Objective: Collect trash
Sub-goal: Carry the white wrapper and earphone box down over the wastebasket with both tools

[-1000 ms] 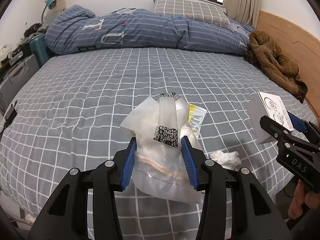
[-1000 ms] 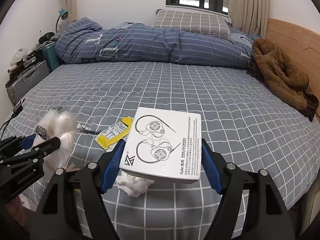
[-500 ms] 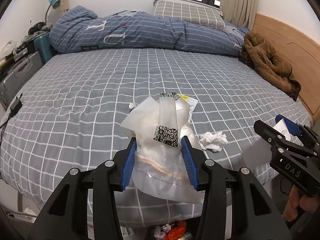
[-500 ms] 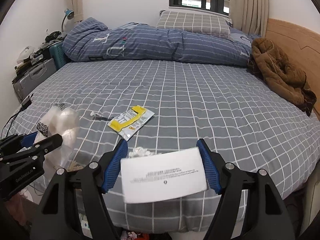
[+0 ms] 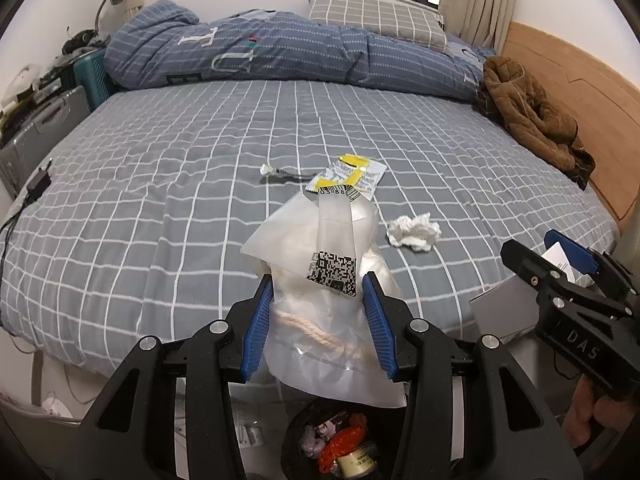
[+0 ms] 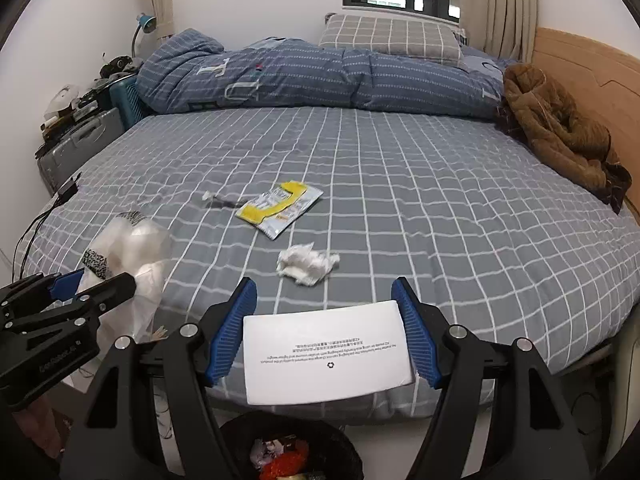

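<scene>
My left tool (image 5: 318, 320) pinches a limp, light plastic bag (image 5: 320, 280) mid-body; my right tool (image 6: 326, 332) clamps a stiff white box (image 6: 326, 354) by its sides above the bin (image 6: 288, 444).

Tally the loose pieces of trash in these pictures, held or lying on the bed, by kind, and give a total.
Plastic bag, held in left gripper: 1
White box, in right gripper: 1
Yellow wrapper: 1
Crumpled tissue: 1
Small clear-tipped item: 1
Total: 5
</scene>
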Tool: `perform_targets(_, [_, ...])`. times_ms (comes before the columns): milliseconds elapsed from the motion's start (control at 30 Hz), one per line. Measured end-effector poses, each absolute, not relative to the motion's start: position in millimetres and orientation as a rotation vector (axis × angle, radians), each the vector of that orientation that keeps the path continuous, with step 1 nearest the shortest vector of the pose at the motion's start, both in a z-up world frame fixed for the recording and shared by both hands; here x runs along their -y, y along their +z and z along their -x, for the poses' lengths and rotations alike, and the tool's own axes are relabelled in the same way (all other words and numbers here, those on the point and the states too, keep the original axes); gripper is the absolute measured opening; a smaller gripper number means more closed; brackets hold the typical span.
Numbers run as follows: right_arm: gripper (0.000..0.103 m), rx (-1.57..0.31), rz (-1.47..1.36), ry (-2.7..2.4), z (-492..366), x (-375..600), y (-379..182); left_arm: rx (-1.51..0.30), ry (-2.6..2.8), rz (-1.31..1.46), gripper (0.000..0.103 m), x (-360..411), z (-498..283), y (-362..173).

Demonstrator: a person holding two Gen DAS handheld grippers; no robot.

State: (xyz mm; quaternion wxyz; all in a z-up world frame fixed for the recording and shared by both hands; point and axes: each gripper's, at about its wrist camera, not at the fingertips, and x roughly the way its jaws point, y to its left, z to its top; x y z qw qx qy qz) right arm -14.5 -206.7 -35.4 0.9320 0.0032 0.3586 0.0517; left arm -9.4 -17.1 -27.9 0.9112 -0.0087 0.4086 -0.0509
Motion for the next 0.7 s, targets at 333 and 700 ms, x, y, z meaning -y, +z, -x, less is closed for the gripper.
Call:
perform_targets(333, [0.067,-0.767,-0.005,0.125,48,197,-47,-0.892,-0.1,0.012,0.044,15,41,-45])
perform_targets(700, [0.067,-0.83,-0.003,0.124,82,190,-69,-0.964,-0.086,0.012,0.044,10,76,-73])
